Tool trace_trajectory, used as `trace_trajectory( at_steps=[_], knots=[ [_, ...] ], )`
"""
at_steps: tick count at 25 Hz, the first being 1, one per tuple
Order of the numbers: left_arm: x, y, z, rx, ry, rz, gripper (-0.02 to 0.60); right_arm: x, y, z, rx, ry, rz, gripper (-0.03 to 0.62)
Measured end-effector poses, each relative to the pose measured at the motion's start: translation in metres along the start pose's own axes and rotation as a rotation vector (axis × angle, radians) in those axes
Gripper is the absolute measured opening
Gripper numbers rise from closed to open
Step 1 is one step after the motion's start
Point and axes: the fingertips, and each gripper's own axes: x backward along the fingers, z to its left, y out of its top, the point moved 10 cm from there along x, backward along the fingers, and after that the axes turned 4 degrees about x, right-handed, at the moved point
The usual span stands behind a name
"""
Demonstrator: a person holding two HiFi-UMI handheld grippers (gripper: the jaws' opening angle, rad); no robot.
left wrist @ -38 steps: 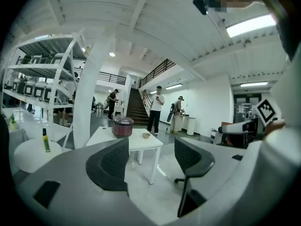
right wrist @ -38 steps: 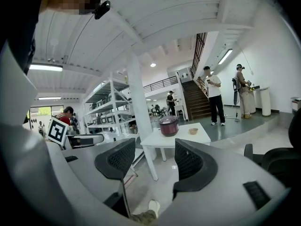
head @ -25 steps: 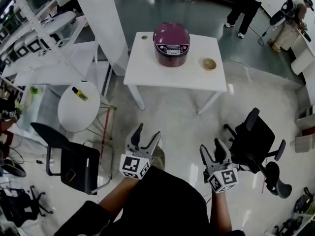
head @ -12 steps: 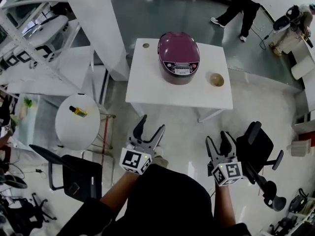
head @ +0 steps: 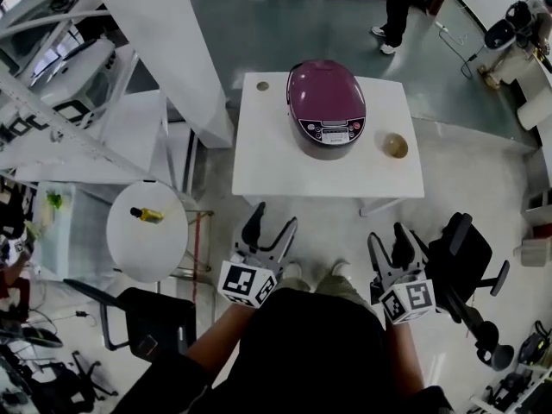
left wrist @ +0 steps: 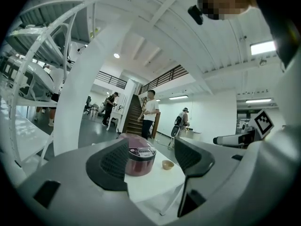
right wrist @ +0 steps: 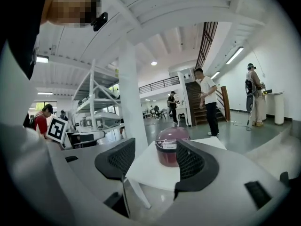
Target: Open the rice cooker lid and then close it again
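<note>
Ample pale, glossy floor (head: 336, 231) was left open in front of the white table (head: 276, 162), apparently so that it could be approached head-on; a broad white pillar (head: 164, 50) and metal shelving (head: 52, 102) were seen to its left, a black office chair (head: 466, 244) to the right, and a round side table (head: 129, 248) bearing a small bottle (head: 147, 215) nearer the person. The tabletop was seen to be flat, matte and mostly bare. The purple rice cooker (head: 326, 109) was set at the table's far middle with its lid shut and its control panel turned toward the person, which was judged to suit a reach from the front. The left gripper (head: 272, 222) and the right gripper (head: 388, 240) were held low before the body, aimed at the cooker but well apart from the table; in each gripper view the jaws were spread with nothing between them, only the distant cooker being framed in the gap. Opening was judged not yet begun. A small bowl (head: 395, 145) was placed just right of the cooker, and a small round object (head: 263, 85) at the far left corner, both clear of the lid's likely swing.
</note>
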Motion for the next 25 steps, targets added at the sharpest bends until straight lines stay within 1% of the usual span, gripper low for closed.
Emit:
trace_trajectory(
  at_steps=[4,8,10,14,18,21,25],
  knots=[
    [-0.012,0.002,0.004,-0.001,0.015,0.007,0.282,-0.016,-0.004,-0.011,-0.028,-0.012,0.022,0.245],
    [-0.025,0.002,0.010,0.002,0.068,-0.001,0.282,-0.039,-0.007,-0.027,-0.018,0.015,0.043,0.245],
    [-0.035,0.002,0.015,0.000,0.099,0.000,0.282,-0.058,-0.009,-0.038,-0.015,0.045,0.057,0.245],
    [-0.063,0.003,0.022,0.001,0.156,-0.001,0.282,-0.104,-0.007,-0.064,-0.006,0.133,0.083,0.245],
    [-0.092,0.014,0.031,0.024,0.249,-0.013,0.282,-0.151,0.011,-0.100,0.008,0.188,0.090,0.245],
    [-0.116,0.019,0.038,0.024,0.277,-0.011,0.282,-0.184,0.022,-0.127,0.018,0.214,0.074,0.245],
    [-0.148,0.031,0.040,0.019,0.324,-0.037,0.282,-0.217,0.021,-0.150,0.001,0.272,0.089,0.245]
  ],
)
